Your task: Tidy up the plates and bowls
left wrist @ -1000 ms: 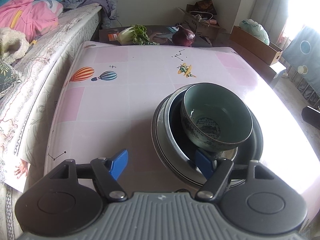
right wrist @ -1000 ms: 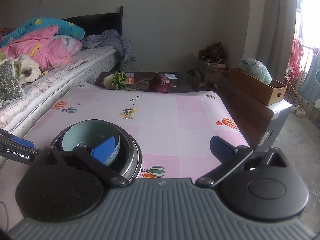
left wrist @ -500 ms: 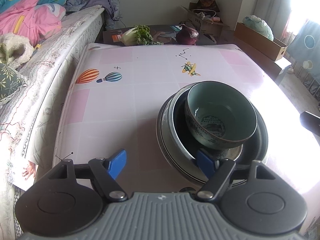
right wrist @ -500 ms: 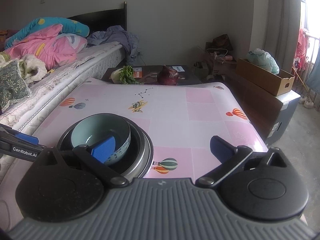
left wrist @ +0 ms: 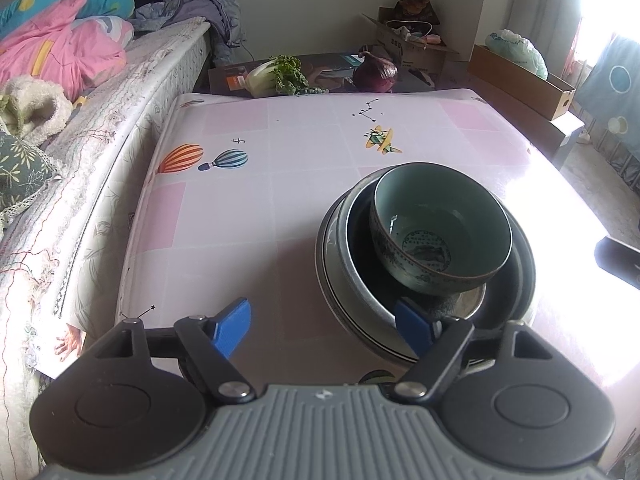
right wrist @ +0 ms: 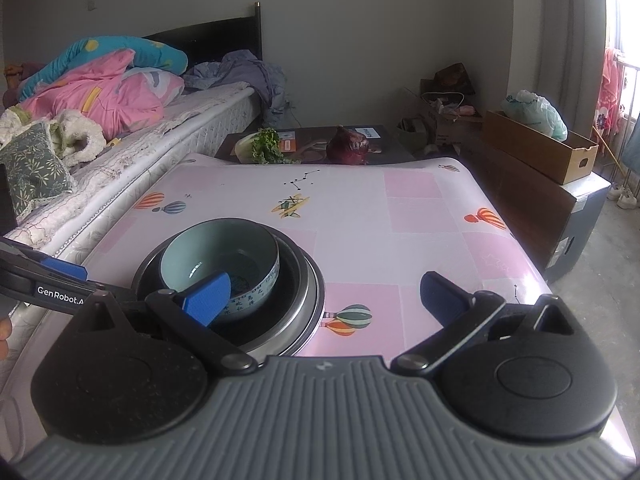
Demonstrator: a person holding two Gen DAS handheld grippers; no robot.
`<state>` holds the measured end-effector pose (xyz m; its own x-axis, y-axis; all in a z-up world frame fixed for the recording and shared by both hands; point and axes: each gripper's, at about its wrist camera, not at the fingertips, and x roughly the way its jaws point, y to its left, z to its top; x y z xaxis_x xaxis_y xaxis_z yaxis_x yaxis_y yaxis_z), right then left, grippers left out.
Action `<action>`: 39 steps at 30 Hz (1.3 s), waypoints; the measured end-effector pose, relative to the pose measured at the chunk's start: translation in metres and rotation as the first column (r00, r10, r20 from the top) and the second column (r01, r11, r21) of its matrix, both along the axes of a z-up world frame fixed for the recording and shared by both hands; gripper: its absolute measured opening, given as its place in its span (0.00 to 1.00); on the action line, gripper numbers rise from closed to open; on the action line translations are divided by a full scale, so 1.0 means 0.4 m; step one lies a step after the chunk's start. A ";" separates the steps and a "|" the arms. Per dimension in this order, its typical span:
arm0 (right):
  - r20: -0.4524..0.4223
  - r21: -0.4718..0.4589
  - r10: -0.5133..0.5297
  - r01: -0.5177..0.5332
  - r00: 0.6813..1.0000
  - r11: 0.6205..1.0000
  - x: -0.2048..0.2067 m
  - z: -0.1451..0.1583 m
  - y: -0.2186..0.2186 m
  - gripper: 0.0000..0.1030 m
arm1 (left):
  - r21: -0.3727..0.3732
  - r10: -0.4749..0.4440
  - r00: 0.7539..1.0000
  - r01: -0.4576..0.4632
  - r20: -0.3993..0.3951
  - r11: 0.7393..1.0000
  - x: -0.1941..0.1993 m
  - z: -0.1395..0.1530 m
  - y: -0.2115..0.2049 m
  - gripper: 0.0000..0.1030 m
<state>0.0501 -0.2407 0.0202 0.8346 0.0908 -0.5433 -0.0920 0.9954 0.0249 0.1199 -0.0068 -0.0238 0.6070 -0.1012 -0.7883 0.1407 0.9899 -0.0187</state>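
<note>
A teal bowl (left wrist: pixel 440 232) with a blue pattern sits nested in a metal bowl (left wrist: pixel 360 280), which rests on dark plates (left wrist: pixel 524 280) on the pink table. My left gripper (left wrist: pixel 322 328) is open at the stack's near left side. Its right finger (left wrist: pixel 412 330) lies over the near rim and its left finger is over bare cloth. In the right wrist view the teal bowl (right wrist: pixel 220 256) and the stack's rim (right wrist: pixel 312 292) sit low on the left. My right gripper (right wrist: pixel 324 298) is open, with its left finger in front of the bowl and nothing between the fingers.
The table (right wrist: pixel 360 208) wears a pink balloon-print cloth. A bed (left wrist: pixel 100 120) with bedding runs along its left edge. A leafy cabbage (right wrist: pixel 260 146) and a red onion (right wrist: pixel 348 148) lie on a low dark table beyond. Cardboard boxes (right wrist: pixel 540 148) stand on the right.
Both views have shifted slightly, with the stack sitting a little farther off in each. The bowls and plates have not moved, and both grippers stay open and empty.
</note>
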 end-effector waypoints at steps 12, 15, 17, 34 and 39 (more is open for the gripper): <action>0.061 -0.011 0.008 -0.007 0.998 1.000 -0.068 0.033 -0.002 0.99 | -0.004 -0.013 0.996 0.013 0.084 1.000 -0.080 0.035 0.011 0.88; 0.076 -0.036 0.006 -0.003 0.997 0.999 -0.092 0.037 0.008 0.99 | -0.025 -0.017 0.996 0.020 0.090 0.999 -0.106 0.047 0.016 0.94; 0.075 -0.057 0.006 -0.001 0.997 0.998 -0.108 0.034 0.017 0.99 | -0.030 -0.022 0.995 0.025 0.098 0.999 -0.122 0.054 0.018 0.99; -0.031 0.001 -0.032 0.032 0.999 0.999 -0.175 0.008 0.016 0.99 | 0.112 0.079 0.981 -0.100 0.177 0.989 -0.213 0.086 0.022 1.00; -0.040 -0.023 -0.058 0.057 0.997 0.998 -0.172 0.004 0.029 0.99 | 0.104 0.112 0.977 -0.132 0.180 0.986 -0.217 0.090 0.013 1.00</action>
<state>-0.0188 -0.2292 0.0220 0.8151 0.0309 -0.5784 -0.0337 0.9994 0.0058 0.0330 -0.0016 0.0123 0.7370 0.0665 -0.6727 0.0103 0.9939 0.1095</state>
